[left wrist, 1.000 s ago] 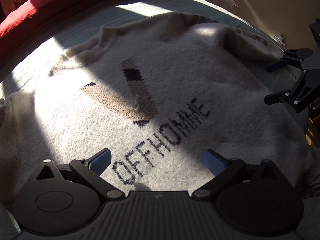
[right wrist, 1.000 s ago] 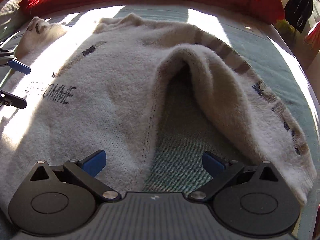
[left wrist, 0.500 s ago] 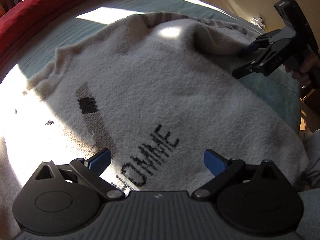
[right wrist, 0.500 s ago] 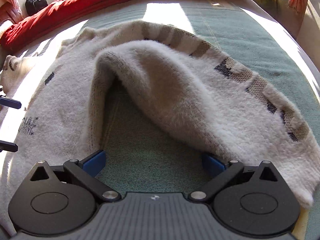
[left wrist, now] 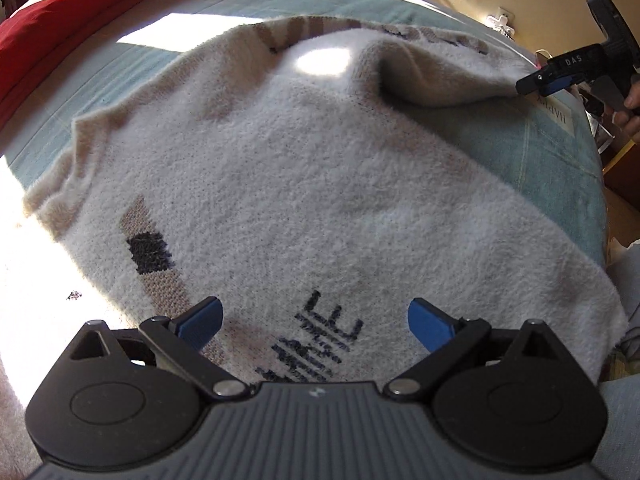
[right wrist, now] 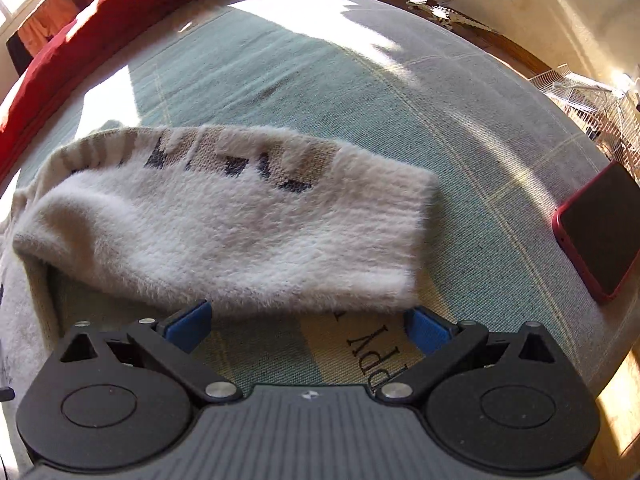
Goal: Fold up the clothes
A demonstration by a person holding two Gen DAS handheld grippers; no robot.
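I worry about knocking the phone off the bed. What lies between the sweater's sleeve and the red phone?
Only bare green blanket separates the sleeve from the red phone, as the right wrist view shows; nothing else sits there.

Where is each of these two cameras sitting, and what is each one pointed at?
Left wrist: on the open left gripper, facing the sweater body; the right gripper and fingers of a hand show.
Right wrist: on the open right gripper, facing the sleeve and a phone.
Shared: sweater, green blanket, red pillow.
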